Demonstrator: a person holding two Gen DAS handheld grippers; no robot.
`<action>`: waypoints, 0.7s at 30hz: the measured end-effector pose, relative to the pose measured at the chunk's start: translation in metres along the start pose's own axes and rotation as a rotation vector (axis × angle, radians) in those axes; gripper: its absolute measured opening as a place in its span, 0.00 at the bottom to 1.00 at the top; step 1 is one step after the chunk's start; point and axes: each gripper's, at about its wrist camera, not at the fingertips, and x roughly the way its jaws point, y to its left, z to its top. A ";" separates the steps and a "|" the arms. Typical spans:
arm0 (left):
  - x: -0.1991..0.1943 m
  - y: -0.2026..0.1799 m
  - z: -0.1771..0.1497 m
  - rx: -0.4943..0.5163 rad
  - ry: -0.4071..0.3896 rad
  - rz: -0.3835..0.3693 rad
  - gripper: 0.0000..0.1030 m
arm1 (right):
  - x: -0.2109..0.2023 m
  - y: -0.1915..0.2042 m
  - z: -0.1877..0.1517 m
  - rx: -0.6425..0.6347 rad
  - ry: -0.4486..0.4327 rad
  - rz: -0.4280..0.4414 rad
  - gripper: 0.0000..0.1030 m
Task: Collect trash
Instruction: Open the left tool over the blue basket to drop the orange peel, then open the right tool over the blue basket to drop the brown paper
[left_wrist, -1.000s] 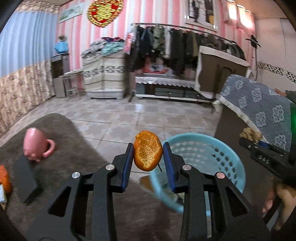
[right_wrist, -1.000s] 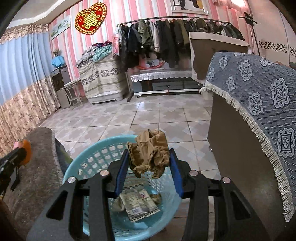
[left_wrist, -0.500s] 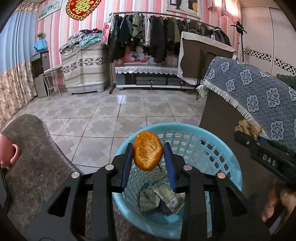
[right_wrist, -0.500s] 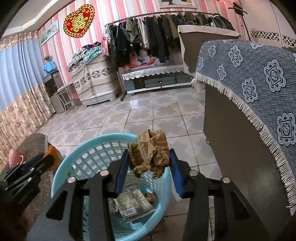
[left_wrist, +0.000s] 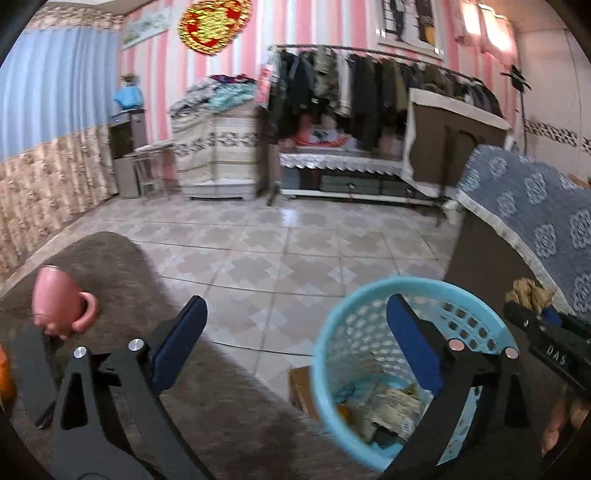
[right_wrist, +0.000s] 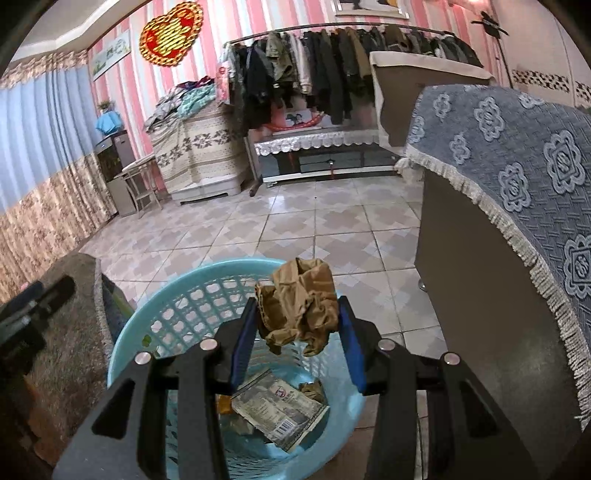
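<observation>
Pink-striped walls, a rail of dark coats and a pale tiled floor sit behind everything, with a grey-brown rug (left_wrist: 110, 280) running up to a turquoise plastic wastebasket (right_wrist: 207, 284) on the floor. The right gripper (right_wrist: 297, 325) hangs over the basket's mouth, clenched on a crumpled brown paper wad (right_wrist: 301, 299) — the pads press it from both sides. Down in the basket lie a printed wrapper (right_wrist: 279, 408) and other scraps.

The left gripper (left_wrist: 295, 328) is beside the basket, its jaws opening wide with nothing between them; its far finger crosses the basket's rim in its own view. A pink mug (left_wrist: 61, 310) lies tipped on the rug off to the left.

From where I stand, the risk is the drop. The wad is light and ragged, so it could cling to a pad, or fall against the rim and tumble to the tiles if the gripper is nearer the edge than it looks. The basket looks light too — a nudge from the spread left finger might tip or shift it.
</observation>
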 end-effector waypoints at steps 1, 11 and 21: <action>-0.004 0.006 0.001 -0.007 -0.005 0.006 0.93 | 0.002 0.004 -0.001 -0.011 0.006 0.006 0.42; -0.034 0.055 -0.010 -0.069 -0.014 0.081 0.95 | 0.011 0.043 -0.003 -0.069 0.012 0.041 0.51; -0.058 0.078 -0.024 -0.084 -0.016 0.154 0.95 | 0.002 0.049 -0.008 -0.052 -0.014 0.017 0.86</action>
